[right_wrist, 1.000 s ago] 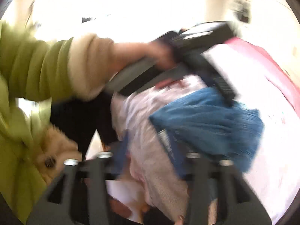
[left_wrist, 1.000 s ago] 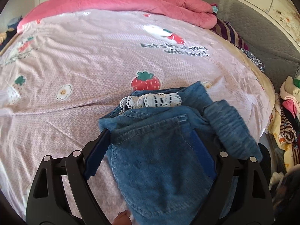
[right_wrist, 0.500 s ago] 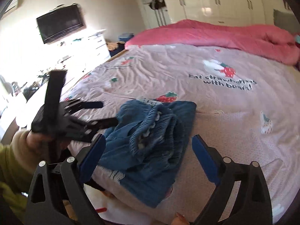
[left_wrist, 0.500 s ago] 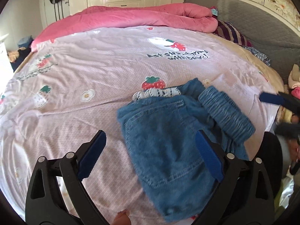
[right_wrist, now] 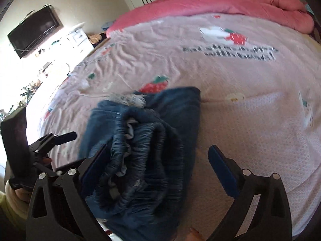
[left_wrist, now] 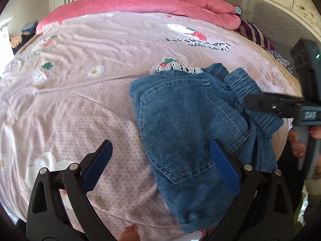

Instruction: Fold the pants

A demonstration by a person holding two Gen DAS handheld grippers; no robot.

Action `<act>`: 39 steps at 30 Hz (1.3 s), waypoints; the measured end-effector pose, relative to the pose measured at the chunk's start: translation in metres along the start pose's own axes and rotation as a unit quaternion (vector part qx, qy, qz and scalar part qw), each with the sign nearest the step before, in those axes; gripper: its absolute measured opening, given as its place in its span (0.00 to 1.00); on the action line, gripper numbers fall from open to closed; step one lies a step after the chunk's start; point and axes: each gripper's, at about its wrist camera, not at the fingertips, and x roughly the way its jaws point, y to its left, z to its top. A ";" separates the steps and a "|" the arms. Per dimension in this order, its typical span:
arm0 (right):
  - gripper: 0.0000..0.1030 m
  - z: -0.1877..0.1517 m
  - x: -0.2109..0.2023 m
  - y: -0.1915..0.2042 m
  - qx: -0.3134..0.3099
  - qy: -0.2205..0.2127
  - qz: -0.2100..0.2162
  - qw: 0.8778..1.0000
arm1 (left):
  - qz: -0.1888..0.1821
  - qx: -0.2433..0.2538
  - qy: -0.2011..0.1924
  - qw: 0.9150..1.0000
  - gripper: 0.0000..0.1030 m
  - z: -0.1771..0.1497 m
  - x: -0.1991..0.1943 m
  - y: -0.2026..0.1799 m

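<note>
Blue denim pants (left_wrist: 186, 126) lie bunched on the pink strawberry-print bed sheet (left_wrist: 80, 104) near its front right edge, with white lace trim (left_wrist: 176, 68) at the far side and the elastic waistband (right_wrist: 138, 160) turned up. My left gripper (left_wrist: 160, 160) is open, its right finger over the pants' near edge. My right gripper (right_wrist: 158, 164) is open just above the waistband, which lies between its fingers. It also shows in the left wrist view (left_wrist: 270, 104) at the right, over the waistband.
A pink duvet (left_wrist: 140, 2) is heaped along the far side of the bed. A grey headboard (left_wrist: 260, 14) and striped cloth (left_wrist: 254, 34) are at the right. A wall TV (right_wrist: 34, 32) and a cluttered white dresser (right_wrist: 78, 38) stand left of the bed.
The left gripper drew back from the pants and now hovers at their near edge. The right gripper swung round to face the bed and came down close over the waistband.
</note>
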 end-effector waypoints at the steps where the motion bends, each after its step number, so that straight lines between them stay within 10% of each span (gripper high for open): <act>1: 0.94 -0.003 0.004 -0.006 0.010 0.003 0.016 1.000 | -0.005 -0.004 0.002 1.000 0.88 -0.001 0.002 0.002; 8: 0.92 -0.009 0.009 -0.012 0.024 -0.002 0.051 0.998 | -0.032 -0.031 0.009 0.999 0.88 -0.002 0.010 0.007; 14: 0.70 -0.008 0.016 -0.012 0.031 0.004 0.078 0.996 | -0.058 -0.053 0.017 0.997 0.87 0.000 0.013 0.011; 18: 0.47 -0.010 0.010 -0.013 0.033 -0.014 0.084 0.996 | -0.083 -0.069 0.018 0.994 0.55 0.001 0.014 0.009; 25: 0.39 -0.009 -0.012 0.009 -0.015 -0.059 0.082 0.995 | -0.082 -0.055 0.005 0.995 0.23 0.007 0.002 -0.004; 39: 0.39 0.057 -0.022 0.037 -0.050 -0.128 0.094 0.986 | -0.034 -0.035 -0.076 0.996 0.21 0.067 -0.032 0.014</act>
